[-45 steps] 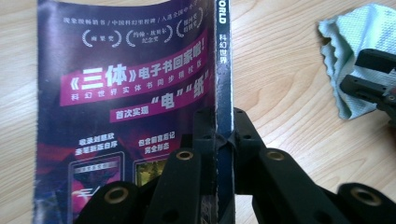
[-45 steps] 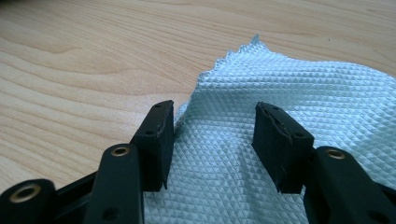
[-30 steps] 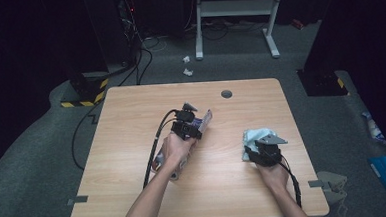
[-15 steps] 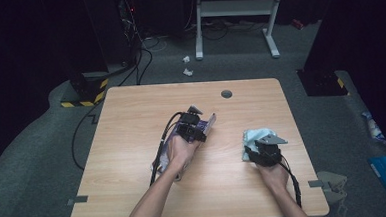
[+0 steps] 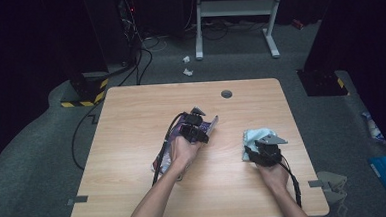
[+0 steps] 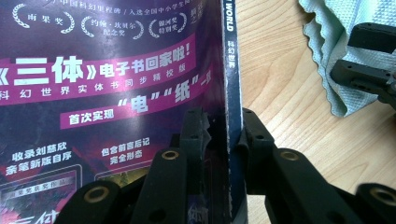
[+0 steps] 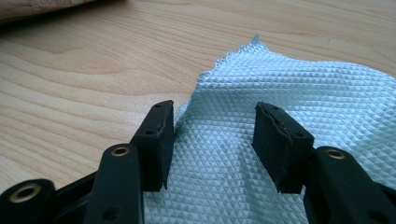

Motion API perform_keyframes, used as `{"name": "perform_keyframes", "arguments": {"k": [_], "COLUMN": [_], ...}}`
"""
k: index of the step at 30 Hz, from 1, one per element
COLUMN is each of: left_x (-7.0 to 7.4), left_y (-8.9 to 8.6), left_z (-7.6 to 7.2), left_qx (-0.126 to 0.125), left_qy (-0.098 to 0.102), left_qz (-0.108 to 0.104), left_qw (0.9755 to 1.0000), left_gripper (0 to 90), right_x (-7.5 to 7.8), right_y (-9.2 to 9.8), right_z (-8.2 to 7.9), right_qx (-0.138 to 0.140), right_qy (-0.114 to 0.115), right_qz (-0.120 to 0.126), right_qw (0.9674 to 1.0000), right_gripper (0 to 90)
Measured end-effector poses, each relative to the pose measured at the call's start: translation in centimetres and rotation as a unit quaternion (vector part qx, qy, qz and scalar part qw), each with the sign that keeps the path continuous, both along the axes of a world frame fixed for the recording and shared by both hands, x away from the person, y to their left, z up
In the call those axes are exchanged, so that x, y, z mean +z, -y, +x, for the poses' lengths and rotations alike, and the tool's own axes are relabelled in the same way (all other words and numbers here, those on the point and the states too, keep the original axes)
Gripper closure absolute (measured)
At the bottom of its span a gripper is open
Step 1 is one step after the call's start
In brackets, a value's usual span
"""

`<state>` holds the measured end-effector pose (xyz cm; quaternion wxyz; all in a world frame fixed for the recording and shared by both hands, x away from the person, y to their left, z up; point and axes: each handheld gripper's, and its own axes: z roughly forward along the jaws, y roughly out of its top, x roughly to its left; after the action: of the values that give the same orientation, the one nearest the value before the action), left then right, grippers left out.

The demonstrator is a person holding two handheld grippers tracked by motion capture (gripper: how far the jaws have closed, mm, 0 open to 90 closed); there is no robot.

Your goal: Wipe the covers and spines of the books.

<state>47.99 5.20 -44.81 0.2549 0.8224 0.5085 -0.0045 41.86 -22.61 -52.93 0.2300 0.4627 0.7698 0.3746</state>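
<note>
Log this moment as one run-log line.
left hand-held gripper: astride magazine spine, jaws just been opening | right hand-held gripper: open over cloth | table

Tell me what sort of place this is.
Probably a lab or recording room, not a home: a lone wooden table on grey carpet, black-and-yellow hazard tape on a dark stand, loose cables and a metal frame behind.

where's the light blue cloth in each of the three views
High view: the light blue cloth lies right of centre on the table, under the right gripper.
Left gripper view: the cloth sits at the top right, past the magazine.
Right gripper view: the cloth spreads over the centre and right, between and beyond the jaws.
Shared landmark: the light wood tabletop beside the cloth.
</note>
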Motion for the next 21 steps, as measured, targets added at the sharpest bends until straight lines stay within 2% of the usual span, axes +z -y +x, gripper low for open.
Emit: {"name": "perform_keyframes", "arguments": {"k": [7, 15, 19, 21], "left_x": [-0.5, -1.0, -1.2, -1.5], "left_y": [0.7, 1.4, 1.7, 1.8], "left_z": [-0.1, -0.3, -0.4, -0.3], "left_qx": [-0.01, -0.021, -0.026, -0.036], "left_qy": [0.002, -0.007, -0.01, -0.026], "left_qz": [0.007, 0.01, 0.008, -0.009], "left_qw": [0.9999, 0.9997, 0.9996, 0.999], "left_gripper": [70.7, 64.0, 59.6, 57.0], "right_x": [0.0, 0.0, 0.0, 0.0], "right_y": [0.0, 0.0, 0.0, 0.0], "right_z": [0.0, 0.0, 0.0, 0.0], "right_qx": [-0.001, -0.001, -0.001, -0.001], "right_qy": [-0.001, -0.001, -0.001, -0.001], "right_qz": [0.0, 0.0, 0.0, 0.0], "right_qw": [1.0, 1.0, 1.0, 1.0], "right_gripper": [48.2, 48.2, 48.3, 48.2]}}
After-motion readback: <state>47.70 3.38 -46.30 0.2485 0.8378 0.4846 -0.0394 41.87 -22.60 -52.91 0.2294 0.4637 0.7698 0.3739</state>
